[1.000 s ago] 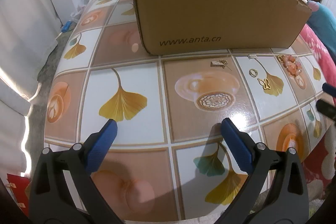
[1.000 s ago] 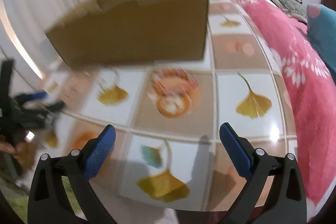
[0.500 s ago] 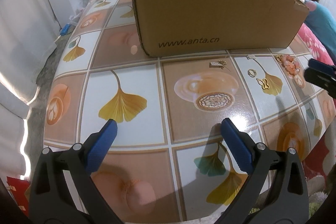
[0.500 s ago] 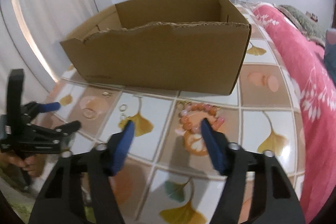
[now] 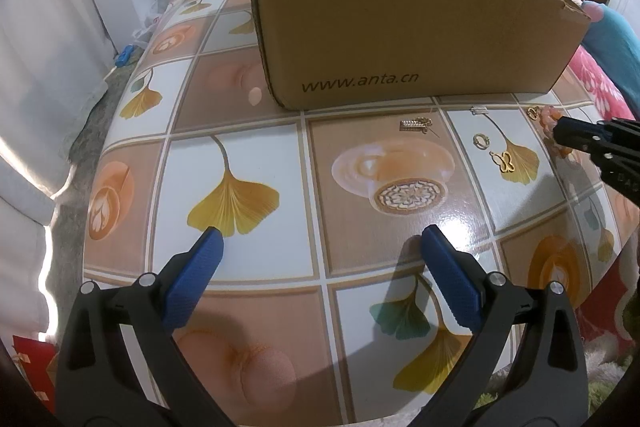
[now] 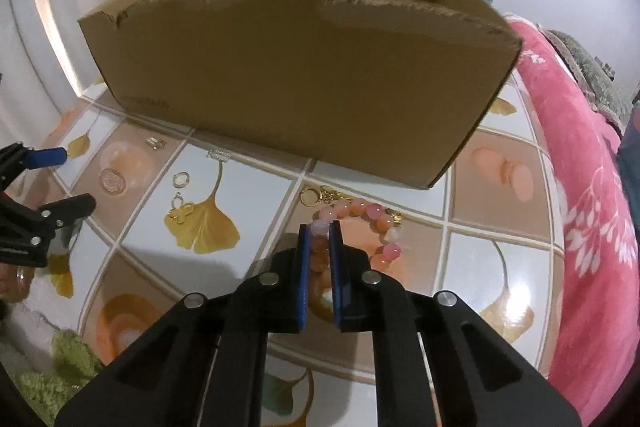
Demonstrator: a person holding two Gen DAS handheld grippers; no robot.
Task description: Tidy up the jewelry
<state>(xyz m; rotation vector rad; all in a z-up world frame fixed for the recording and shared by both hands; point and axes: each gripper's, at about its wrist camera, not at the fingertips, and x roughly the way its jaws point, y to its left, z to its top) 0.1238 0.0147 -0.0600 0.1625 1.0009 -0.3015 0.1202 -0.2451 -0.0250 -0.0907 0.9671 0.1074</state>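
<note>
Over on the left, the left hand-held gripper hangs above the tiled tabletop with its jaws wide and nothing between them, waiting its turn.

Ahead of it, in front of the cardboard box, the small gold pieces lie loose: a bar-shaped clip, a ring and a butterfly charm.

Further right, the right hand-held gripper is closing on the pink and orange bead bracelet, which lies flat on the tabletop near the box's right corner; a stretch of beads sits between the narrowing jaws. So the pick-up of the bracelet looks to be the step in hand. Next it would need a firm pinch, a lift clear of the torn front wall, and a drop inside.

The box floor is hidden, so I can't tell what it holds. Whether the pads already press the beads is hard to make out, and the bracelet's near side is covered by the jaws.
</note>
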